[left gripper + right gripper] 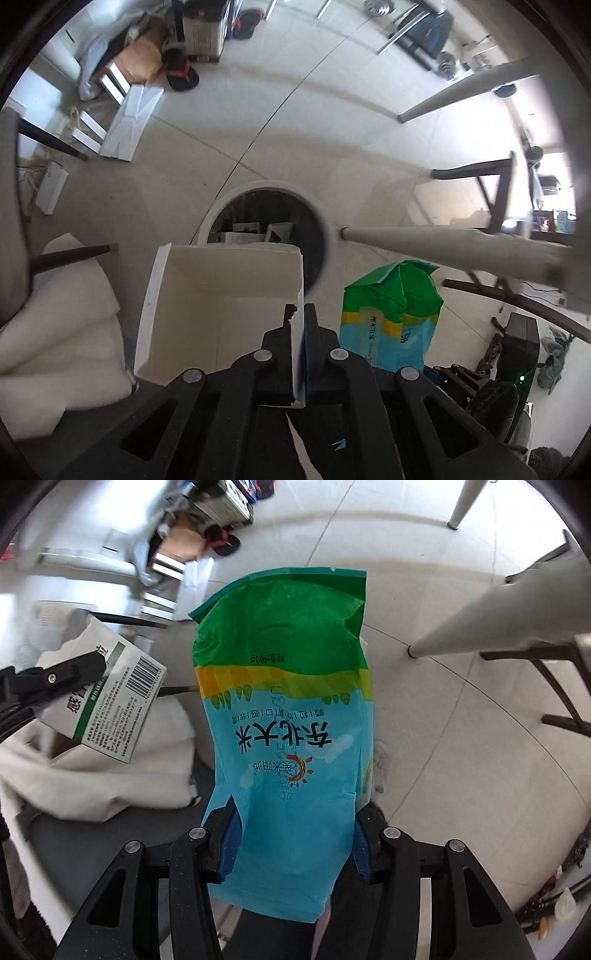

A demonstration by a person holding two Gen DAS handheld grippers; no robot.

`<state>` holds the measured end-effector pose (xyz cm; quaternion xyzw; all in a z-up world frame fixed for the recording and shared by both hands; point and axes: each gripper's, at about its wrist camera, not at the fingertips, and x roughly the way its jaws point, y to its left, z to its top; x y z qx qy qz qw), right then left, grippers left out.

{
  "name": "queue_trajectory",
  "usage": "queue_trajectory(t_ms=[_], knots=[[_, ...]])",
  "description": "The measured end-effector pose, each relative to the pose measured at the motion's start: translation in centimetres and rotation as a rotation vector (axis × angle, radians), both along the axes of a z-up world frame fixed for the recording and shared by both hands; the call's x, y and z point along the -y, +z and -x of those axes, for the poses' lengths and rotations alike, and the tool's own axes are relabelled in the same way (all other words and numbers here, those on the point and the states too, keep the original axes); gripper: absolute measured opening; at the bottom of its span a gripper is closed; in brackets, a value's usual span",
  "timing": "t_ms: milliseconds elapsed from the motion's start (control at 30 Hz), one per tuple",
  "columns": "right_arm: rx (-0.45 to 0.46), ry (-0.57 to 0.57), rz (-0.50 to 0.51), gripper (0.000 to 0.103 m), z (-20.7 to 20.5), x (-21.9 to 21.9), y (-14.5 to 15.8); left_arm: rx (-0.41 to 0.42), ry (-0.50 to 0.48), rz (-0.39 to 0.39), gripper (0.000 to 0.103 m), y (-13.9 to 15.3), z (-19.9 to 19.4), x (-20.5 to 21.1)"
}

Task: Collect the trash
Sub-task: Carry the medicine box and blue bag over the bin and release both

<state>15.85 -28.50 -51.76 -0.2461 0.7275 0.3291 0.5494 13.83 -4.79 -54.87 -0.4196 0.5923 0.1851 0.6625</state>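
So on the left wrist cam, our left gripper (299,325) is pinched tight on one side wall of an opened white cardboard box (221,302), open inside facing us. The box hangs just above the round white trash bin (334,236), dark inside with a couple of boxes already lying in it. Off to the right we can see the green and blue rice bag (391,314) hanging beside the box, close to the bin's edge. A white table leg (443,251) runs across right behind it, and there's a red and black slipper (181,74) far off on the tile floor (295,129).

Right wrist cam: our right gripper (291,845) is clamped on the bottom part of the rice bag (284,701), which sticks up between the fingers, print upside down. At the left we spot the left gripper (74,672) holding the box (110,701), barcode side toward us, over a white cushion (110,775). We can't see the bin here.
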Motion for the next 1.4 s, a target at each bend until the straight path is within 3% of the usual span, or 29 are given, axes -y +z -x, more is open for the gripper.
queue_trajectory(t_ms=[100,200,300,400,467,500,533,567,600,633,733,1033,1233,1400], knots=[[-0.016,0.015,0.016,0.052,-0.8,-1.4,-6.7,-0.025,-0.007,0.039,0.001,-5.3,-1.1,-0.9],[-0.032,0.019,0.030,0.053,-1.7,-2.8,-11.4,-0.045,-0.016,0.067,0.002,-9.1,-2.0,-1.3],[-0.056,0.036,0.047,0.056,-2.7,-4.4,-15.2,-0.062,-0.029,0.075,0.003,-11.1,-2.5,-1.4],[-0.062,0.042,0.075,0.066,-3.4,-5.1,-17.9,-0.099,-0.014,0.055,0.007,-11.9,-2.3,-1.4],[-0.070,0.032,0.084,0.077,-3.8,-5.6,-18.6,-0.108,-0.003,0.032,0.021,-11.8,-1.9,-1.5],[-0.072,0.029,0.085,0.080,-3.8,-5.8,-18.6,-0.118,-0.002,0.013,0.051,-11.5,-1.6,-1.4],[-0.064,0.028,0.086,0.087,-4.0,-6.0,-18.3,-0.129,0.000,-0.008,0.086,-11.5,-1.5,-1.4],[-0.056,0.024,0.080,0.094,-4.1,-5.9,-18.0,-0.135,0.005,-0.029,0.094,-11.3,-1.3,-1.5],[-0.051,0.020,0.075,0.097,-4.2,-5.9,-17.6,-0.135,0.006,-0.038,0.096,-10.9,-1.1,-1.4],[-0.047,0.019,0.072,0.102,-4.2,-6.3,-17.2,-0.142,0.005,-0.042,0.097,-10.7,-0.8,-1.3],[-0.012,0.019,0.059,0.102,-4.4,-6.3,-15.8,-0.179,0.001,-0.079,0.101,-9.8,0.2,-0.8],[0.110,-0.012,0.050,0.103,-5.3,-4.5,-9.3,-0.215,0.016,-0.173,0.101,-4.9,2.2,1.1],[0.137,-0.020,0.024,0.103,-4.7,-2.6,-2.6,-0.216,-0.002,-0.203,0.101,1.6,3.2,3.9],[0.106,-0.035,-0.010,0.103,-4.3,-0.3,5.8,-0.194,-0.017,-0.208,0.101,9.3,4.0,6.2]])
